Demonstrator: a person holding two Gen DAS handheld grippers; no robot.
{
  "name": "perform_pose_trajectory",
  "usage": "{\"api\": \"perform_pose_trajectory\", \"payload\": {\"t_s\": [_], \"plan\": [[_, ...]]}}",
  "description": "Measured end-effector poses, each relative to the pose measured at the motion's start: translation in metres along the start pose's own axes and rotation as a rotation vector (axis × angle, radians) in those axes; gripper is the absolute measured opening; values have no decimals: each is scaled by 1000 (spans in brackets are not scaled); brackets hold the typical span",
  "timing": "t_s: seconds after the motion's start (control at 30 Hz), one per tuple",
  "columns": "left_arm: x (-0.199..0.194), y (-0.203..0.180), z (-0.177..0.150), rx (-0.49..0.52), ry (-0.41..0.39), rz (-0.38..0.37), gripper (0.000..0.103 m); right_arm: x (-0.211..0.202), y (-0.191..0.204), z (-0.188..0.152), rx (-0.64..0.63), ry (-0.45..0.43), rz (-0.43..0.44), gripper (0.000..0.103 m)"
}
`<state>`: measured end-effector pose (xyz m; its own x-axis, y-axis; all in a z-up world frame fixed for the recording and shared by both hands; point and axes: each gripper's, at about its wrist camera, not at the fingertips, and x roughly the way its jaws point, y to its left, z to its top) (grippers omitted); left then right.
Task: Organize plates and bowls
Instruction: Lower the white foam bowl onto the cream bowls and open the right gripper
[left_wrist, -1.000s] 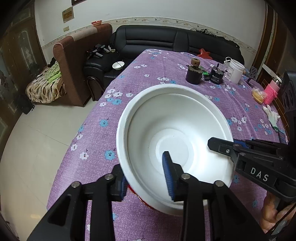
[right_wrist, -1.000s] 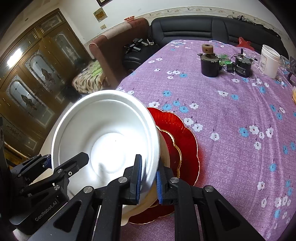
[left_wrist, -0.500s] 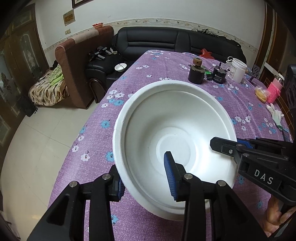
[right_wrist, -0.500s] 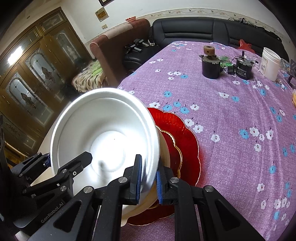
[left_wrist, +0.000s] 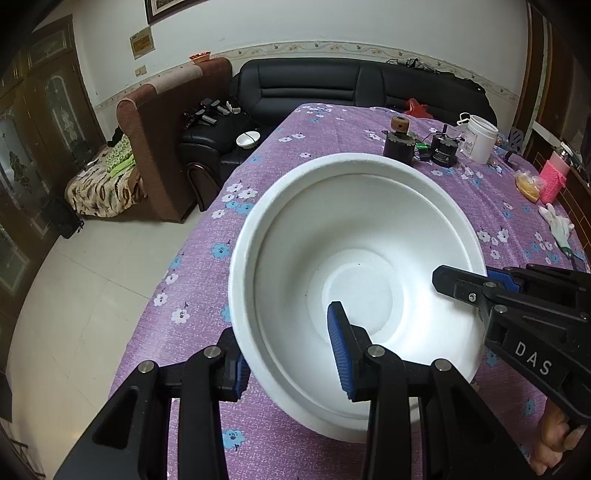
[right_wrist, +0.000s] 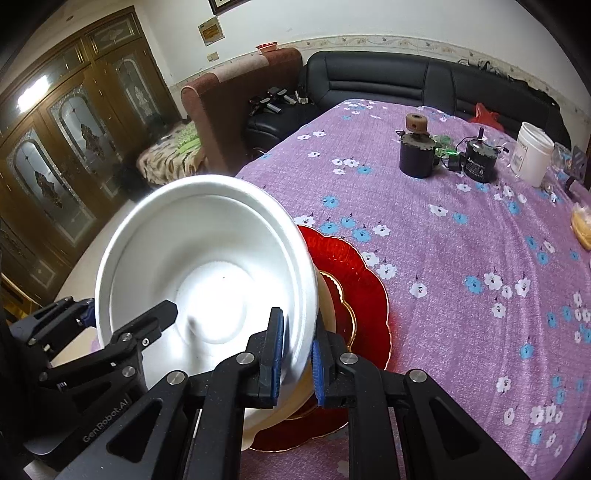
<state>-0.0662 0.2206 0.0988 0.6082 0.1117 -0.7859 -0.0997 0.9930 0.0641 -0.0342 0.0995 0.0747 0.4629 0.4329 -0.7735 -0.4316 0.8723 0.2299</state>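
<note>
White foam bowl (left_wrist: 354, 295), lifted and tilted above the purple flowered tablecloth (left_wrist: 332, 125), fills the left wrist view. The left gripper (left_wrist: 291, 354) straddles the bowl's near rim, one blue pad inside and one outside the wall, with a visible gap at the inner pad, so whether it is truly clamping cannot be told. The right gripper (left_wrist: 476, 280) reaches in at the bowl's right rim. Beyond the bowl stand a dark motor (left_wrist: 398, 144) and a white jar (left_wrist: 480, 138).

In the right wrist view the bowl (right_wrist: 207, 280) leans toward the camera, its right rim pinched between the closed blue pads of the right gripper (right_wrist: 297, 354). The left gripper (right_wrist: 122, 314) holds a finger inside the bowl's left side. Just behind and below the bowl, a red scalloped plate (right_wrist: 365, 295) lies on the tablecloth (right_wrist: 461, 258), with a cream dish (right_wrist: 332, 306) on it.
</note>
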Motion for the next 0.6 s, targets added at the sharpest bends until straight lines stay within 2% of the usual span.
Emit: {"api": "perform_pose_trajectory", "payload": {"t_s": [0.6], "plan": [[-1,2,-3,-2,-16,27,49,-2,-2,-2,10,-14,-6,16]]}}
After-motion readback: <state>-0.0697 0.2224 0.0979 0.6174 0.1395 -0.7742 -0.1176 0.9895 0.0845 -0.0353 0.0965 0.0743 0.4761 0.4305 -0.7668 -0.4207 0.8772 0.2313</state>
